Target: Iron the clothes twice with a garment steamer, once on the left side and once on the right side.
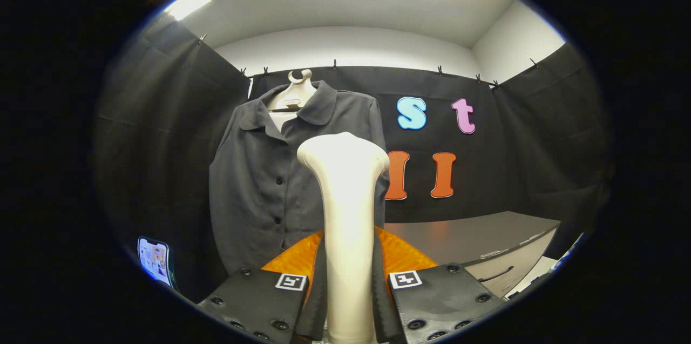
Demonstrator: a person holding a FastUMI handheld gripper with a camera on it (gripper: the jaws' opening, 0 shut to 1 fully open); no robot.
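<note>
A cream garment steamer stands upright between my fingers, its handle clamped by both pads and its head rising ahead of me. My gripper is shut on that handle. Beyond the steamer hangs a dark grey buttoned shirt on a pale hanger, against the black cloth wall. The steamer's head covers part of the shirt's right half and sits a little apart from the fabric; how far I cannot tell.
A grey table with a drawer stands to the right, beyond my right finger. A phone with a lit screen shows low on the left. Black cloth walls close the booth on three sides.
</note>
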